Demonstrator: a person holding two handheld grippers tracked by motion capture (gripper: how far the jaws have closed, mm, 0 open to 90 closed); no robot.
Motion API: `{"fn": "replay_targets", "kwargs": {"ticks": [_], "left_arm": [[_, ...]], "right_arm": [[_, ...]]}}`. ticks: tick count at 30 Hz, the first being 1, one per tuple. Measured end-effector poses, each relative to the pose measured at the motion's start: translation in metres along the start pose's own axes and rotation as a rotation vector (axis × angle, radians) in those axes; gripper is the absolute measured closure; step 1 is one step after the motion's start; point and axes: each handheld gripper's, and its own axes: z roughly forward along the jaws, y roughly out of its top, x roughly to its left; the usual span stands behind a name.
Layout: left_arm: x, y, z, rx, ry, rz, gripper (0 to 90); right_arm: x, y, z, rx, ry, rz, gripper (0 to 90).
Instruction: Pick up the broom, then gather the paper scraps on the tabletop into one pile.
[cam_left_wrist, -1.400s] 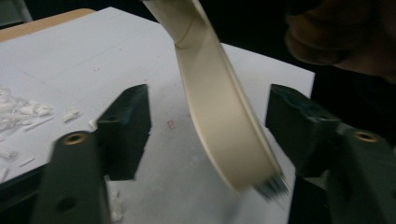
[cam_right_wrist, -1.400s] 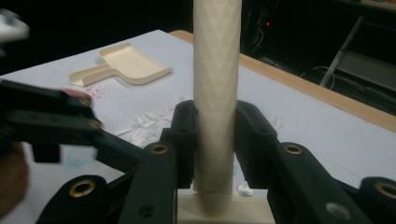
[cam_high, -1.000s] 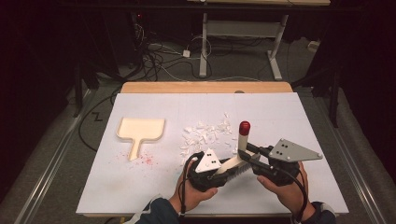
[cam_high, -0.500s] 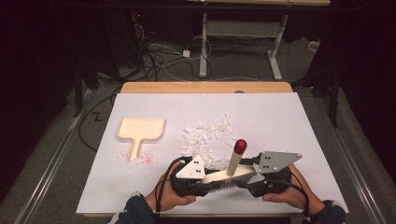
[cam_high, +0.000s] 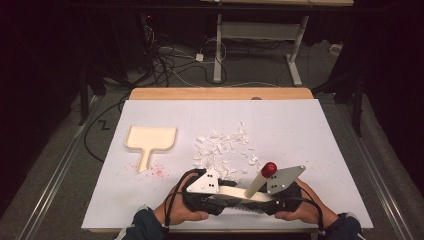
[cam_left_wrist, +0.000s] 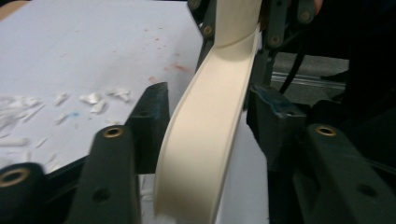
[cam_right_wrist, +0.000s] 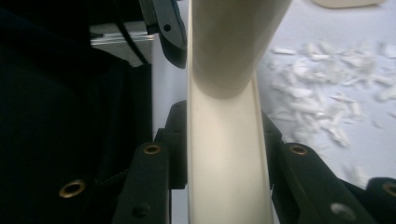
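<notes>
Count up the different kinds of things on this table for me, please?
Brush: 1
Dustpan: 1
Pile of white scraps: 1
Grippers: 2, left gripper and right gripper
Total: 5

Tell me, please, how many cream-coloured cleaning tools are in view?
2: the dustpan lies on the left part of the table; the brush is at its near edge. None seems hidden.

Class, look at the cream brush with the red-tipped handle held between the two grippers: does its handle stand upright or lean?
It leans. In the high view the brush lies level between the grippers, its handle slanting up to the right.
</notes>
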Motion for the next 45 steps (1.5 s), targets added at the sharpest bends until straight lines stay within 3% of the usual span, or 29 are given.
{"fn": "replay_targets", "kwargs": {"ticks": [4,5,6,8,9,10,11,12,14,15,17,20,22,25,30,32,33,35,36,38,40,42,44,45], "left_arm": [[0.004,-0.009,-0.014,0.034,0.134,-0.001,38.1],[0.005,-0.013,-0.018,0.053,0.203,0.0,32.5],[0.006,-0.018,-0.022,0.064,0.244,-0.005,26.3],[0.008,-0.029,-0.032,0.076,0.307,-0.021,26.1],[0.008,-0.029,-0.032,0.076,0.307,-0.021,23.5],[0.01,-0.041,-0.042,0.085,0.376,-0.039,21.7],[0.01,-0.048,-0.046,0.087,0.408,-0.041,21.2],[0.01,-0.048,-0.046,0.087,0.408,-0.041,20.6],[0.011,-0.067,-0.057,0.118,0.502,-0.033,19.5],[0.01,-0.073,-0.06,0.131,0.526,-0.034,18.6],[0.01,-0.079,-0.062,0.142,0.55,-0.035,18.4],[0.009,-0.092,-0.072,0.137,0.574,-0.076,17.4],[0.006,-0.1,-0.083,0.117,0.584,-0.1,17.5],[0.004,-0.105,-0.088,0.112,0.594,-0.111,17.5],[0.001,-0.119,-0.095,0.142,0.617,-0.126,17.5],[0.002,-0.124,-0.098,0.144,0.624,-0.143,17.5],[0.004,-0.13,-0.101,0.151,0.625,-0.171,17.5],[0.005,-0.133,-0.101,0.155,0.635,-0.167,17.5],[0.005,-0.135,-0.102,0.161,0.636,-0.174,17.5],[0.004,-0.136,-0.102,0.162,0.633,-0.176,17.5],[0.003,-0.136,-0.102,0.161,0.635,-0.172,17.4],[0.002,-0.136,-0.101,0.162,0.631,-0.171,17.5],[0.002,-0.136,-0.099,0.174,0.629,-0.171,17.4],[0.002,-0.136,-0.098,0.177,0.628,-0.172,17.4]], "right_arm": [[-0.004,-0.001,-0.008,-0.019,-0.043,0.029,68.2],[-0.005,-0.001,-0.01,-0.026,-0.065,0.041,68.2],[-0.007,-0.001,-0.012,-0.03,-0.083,0.051,68.2],[-0.01,-0.001,-0.017,-0.043,-0.108,0.067,68.2],[-0.011,-0.001,-0.02,-0.049,-0.118,0.072,68.2],[-0.012,-0.001,-0.022,-0.053,-0.129,0.071,68.2],[-0.013,-0.001,-0.025,-0.061,-0.145,0.079,68.2],[-0.013,-0.001,-0.025,-0.061,-0.145,0.079,68.2],[-0.016,-0.002,-0.033,-0.061,-0.181,0.08,68.3],[-0.016,-0.002,-0.035,-0.066,-0.193,0.091,68.2],[-0.017,-0.002,-0.04,-0.073,-0.214,0.103,68.2],[-0.018,-0.001,-0.043,-0.077,-0.243,0.114,68.2],[-0.019,-0.001,-0.047,-0.094,-0.288,0.155,68.2],[-0.02,-0.001,-0.051,-0.114,-0.301,0.175,68.3],[-0.024,0.002,-0.058,-0.089,-0.402,0.208,68.2],[-0.033,-0.002,-0.063,-0.085,-0.435,0.242,68.2],[-0.036,-0.003,-0.064,-0.079,-0.46,0.249,68.3],[-0.039,-0.005,-0.066,-0.068,-0.483,0.25,68.2],[-0.045,-0.009,-0.067,-0.052,-0.536,0.267,68.3],[-0.049,-0.011,-0.068,-0.045,-0.549,0.279,68.3],[-0.058,-0.014,-0.07,-0.039,-0.575,0.297,68.3],[-0.068,-0.017,-0.07,-0.009,-0.632,0.305,68.4],[-0.087,-0.021,-0.068,0.008,-0.691,0.334,68.4],[-0.087,-0.021,-0.068,0.008,-0.691,0.334,68.4]]}}
